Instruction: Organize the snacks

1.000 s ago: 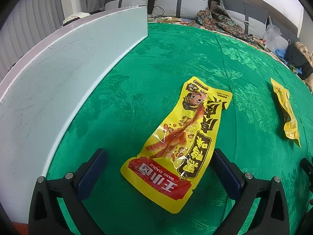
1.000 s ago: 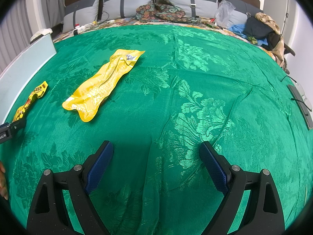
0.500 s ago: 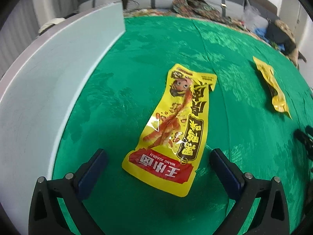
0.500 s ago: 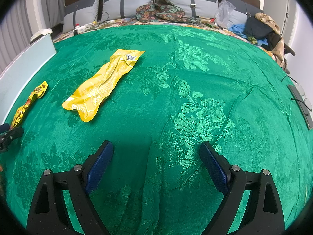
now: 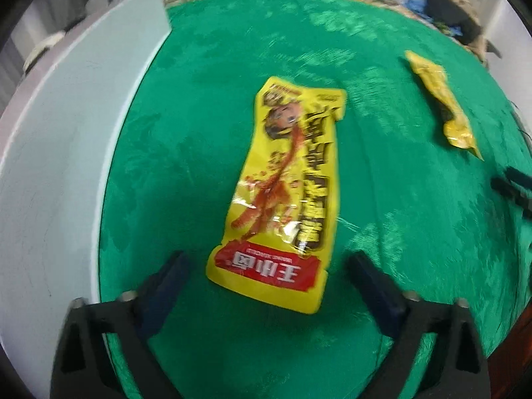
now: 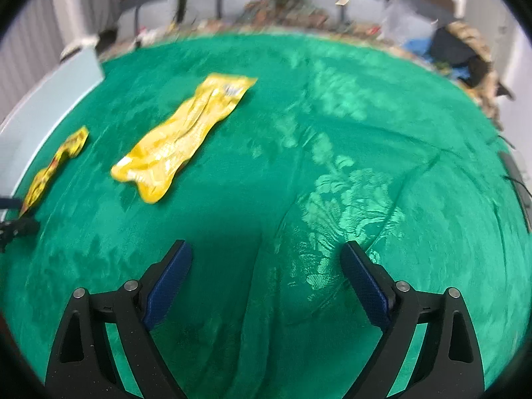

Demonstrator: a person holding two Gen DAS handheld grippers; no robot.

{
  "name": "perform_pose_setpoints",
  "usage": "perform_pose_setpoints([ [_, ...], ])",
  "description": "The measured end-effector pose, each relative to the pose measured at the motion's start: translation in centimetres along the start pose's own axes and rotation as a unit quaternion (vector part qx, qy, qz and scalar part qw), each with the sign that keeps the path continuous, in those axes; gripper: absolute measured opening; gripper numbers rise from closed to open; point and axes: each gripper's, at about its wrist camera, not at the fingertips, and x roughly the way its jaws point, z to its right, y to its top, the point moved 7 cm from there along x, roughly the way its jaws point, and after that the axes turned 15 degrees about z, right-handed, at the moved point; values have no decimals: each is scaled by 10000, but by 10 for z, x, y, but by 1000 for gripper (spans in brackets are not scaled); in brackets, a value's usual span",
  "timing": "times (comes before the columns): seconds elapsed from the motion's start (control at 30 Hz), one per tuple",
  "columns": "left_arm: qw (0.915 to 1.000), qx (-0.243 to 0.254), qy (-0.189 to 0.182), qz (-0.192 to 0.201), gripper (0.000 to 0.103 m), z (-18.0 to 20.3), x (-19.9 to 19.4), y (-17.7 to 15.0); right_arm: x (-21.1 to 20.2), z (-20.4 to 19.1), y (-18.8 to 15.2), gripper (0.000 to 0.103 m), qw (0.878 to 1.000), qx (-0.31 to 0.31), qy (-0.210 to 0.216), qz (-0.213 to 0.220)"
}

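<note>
Open green cloth [image 6: 299,173] ahead of my right gripper [image 6: 266,272], nothing blocking. On my left, the pale board [image 5: 60,166] walls off that side; two yellow packets [image 5: 286,193] [image 6: 183,136] lie between.

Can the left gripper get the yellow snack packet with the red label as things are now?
Probably yes: the left gripper is open, closing, astride the packet's near end; nothing blocks it.

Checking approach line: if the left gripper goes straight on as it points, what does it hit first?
Likely the printed snack packet: the left gripper straddles its red end, jaws just closing, pads not touching. Depth is unclear.
</note>
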Motion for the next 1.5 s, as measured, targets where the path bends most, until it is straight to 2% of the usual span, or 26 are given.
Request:
perform_pose_setpoints([
  [0.03, 9999, 60, -27, 77, 74, 3, -3, 0, 0, 3, 6, 92, 9991, 344, 112, -206],
  [0.07, 9998, 84, -62, 139, 61, 5, -5, -1, -1, 5, 13, 92, 9964, 755, 249, -304],
  [0.17, 9996, 140, -48, 253, 59, 8, -10, -2, 3, -4, 44, 93, 9862, 1570, 367, -370],
  [0.23, 9996, 73, -87, 259, 57, 6, -10, -3, 16, -16, 60, 93, 9832, 1741, 285, -472],
  [0.33, 9993, -155, -303, 153, 60, 3, -13, -4, 50, -46, 78, 93, 9851, 1550, 17, -751],
  [0.47, 9983, -285, -498, 75, 81, -4, -18, -6, 75, -80, 69, 89, 9893, 589, -274, -1309],
  [0.53, 9981, -250, -542, 170, 83, -5, -20, -2, 72, -82, 65, 74, 9898, 539, -330, -1273],
  [0.57, 9982, -209, -540, 171, 83, -5, -20, 0, 66, -79, 64, 57, 9913, 391, -442, -1180],
  [0.6, 9985, -148, -512, 160, 83, -2, -17, 4, 63, -77, 63, 47, 9915, 369, -406, -1183],
  [0.67, 9992, -25, -367, 132, 84, 2, -8, 14, 57, -71, 60, 45, 9905, 459, -177, -1286],
  [0.77, 9995, 231, -143, -144, 84, 8, 12, 16, 44, -64, 56, 43, 9871, 801, 201, -1375],
  [0.8, 9996, 241, -157, -28, 62, 9, 11, 18, 39, -61, 55, 43, 9854, 974, 335, -1353],
  [0.9, 9988, 341, -185, 315, 47, 12, -2, 23, 15, -53, 56, 43, 9767, 1551, 852, -1216],
  [1.07, 9978, -115, -469, 453, 46, 2, -22, 11, -21, -42, 49, 43, 9493, 2439, 1695, -1031],
  [1.17, 9926, -677, -723, 709, 46, -7, -52, 9, -37, -45, 44, 43, 9353, 2778, 1945, -1008],
  [1.23, 9875, -961, -845, 923, 46, -11, -77, 11, -43, -49, 44, 43, 9303, 2859, 2061, -1014],
  [1.33, 9766, -1365, -936, 1372, 46, -36, -123, 24, -57, -81, 62, 43, 9287, 2693, 2371, -941],
  [1.37, 9732, -1464, -891, 1530, 46, -51, -139, 28, -68, -104, 73, 43, 9268, 2577, 2588, -875],
  [1.43, 9685, -1616, -658, 1776, 46, -86, -166, 35, -83, -141, 94, 43, 9235, 2367, 2916, -782],
  [1.5, 9657, -1756, -340, 1884, 47, -124, -183, 37, -100, -196, 119, 44, 9178, 2047, 3333, -682],
])
